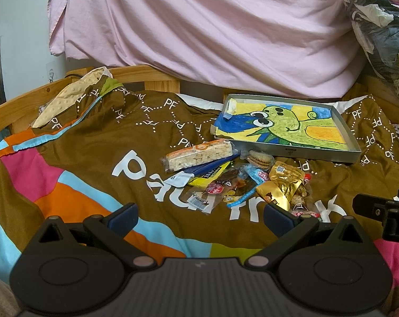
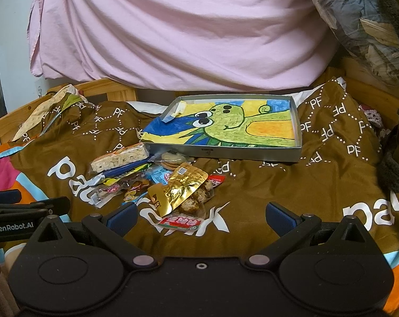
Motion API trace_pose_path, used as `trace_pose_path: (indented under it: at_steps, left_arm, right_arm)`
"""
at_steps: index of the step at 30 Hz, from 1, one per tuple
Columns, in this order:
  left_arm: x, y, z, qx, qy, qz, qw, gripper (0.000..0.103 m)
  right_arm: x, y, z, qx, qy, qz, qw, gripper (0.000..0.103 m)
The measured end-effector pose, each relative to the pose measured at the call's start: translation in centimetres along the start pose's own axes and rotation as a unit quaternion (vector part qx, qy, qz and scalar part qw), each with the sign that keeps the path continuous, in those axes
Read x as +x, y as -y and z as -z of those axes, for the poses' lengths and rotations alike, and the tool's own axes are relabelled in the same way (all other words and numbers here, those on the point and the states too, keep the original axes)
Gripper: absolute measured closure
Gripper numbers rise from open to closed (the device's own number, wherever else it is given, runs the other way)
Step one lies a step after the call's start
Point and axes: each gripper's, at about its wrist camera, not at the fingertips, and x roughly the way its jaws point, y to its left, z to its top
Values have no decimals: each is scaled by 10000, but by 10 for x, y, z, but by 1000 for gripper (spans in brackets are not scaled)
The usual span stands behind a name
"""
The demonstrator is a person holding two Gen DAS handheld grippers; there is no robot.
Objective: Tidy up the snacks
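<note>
A heap of wrapped snacks lies on a brown printed blanket (image 1: 99, 142): a rice-crisp bar (image 1: 199, 154), biscuits (image 1: 259, 158), a gold pouch (image 1: 286, 177) and small bright packets. The right wrist view shows the same bar (image 2: 120, 158), gold pouch (image 2: 182, 185), a clear bag of speckled eggs (image 2: 196, 198) and a red-and-white packet (image 2: 179, 222). Behind the heap sits a shallow silver tray (image 1: 292, 150) (image 2: 226, 153) lined with a green cartoon drawing. My left gripper (image 1: 200, 216) hangs open just short of the heap. My right gripper (image 2: 200, 216) is open too, the nearest packets between its fingers' line.
A pink sheet (image 1: 212, 31) hangs behind the bed, above a wooden rail (image 1: 146, 79). A bag of clothes (image 2: 363, 26) bulges at the upper right. A dark knitted thing (image 2: 395, 163) rests at the right edge. The right gripper's body (image 1: 384, 208) shows in the left wrist view.
</note>
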Motion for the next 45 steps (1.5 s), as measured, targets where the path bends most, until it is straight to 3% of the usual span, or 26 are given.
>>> trace_pose_path:
  at_steps: [17, 23, 29, 37, 45]
  left_arm:
    - [-8, 1, -7, 2, 60, -55, 10000, 0]
    - [-17, -1, -31, -103, 34, 44, 9999, 0]
    - [-20, -7, -70, -76, 270, 70, 9996, 0]
    - [11, -20, -110, 111, 545, -38, 9984, 0]
    - [59, -21, -105, 137, 270, 102, 9995, 0]
  right_arm:
    - [-9, 1, -4, -54, 290, 79, 9995, 1]
    - [-18, -1, -22, -21, 358, 15, 9994, 0]
    - [-23, -15, -59, -375, 489, -135, 9980, 1]
    - [6, -25, -90, -879, 507, -86, 9948, 1]
    - [55, -22, -85, -781, 229, -58, 9967, 1]
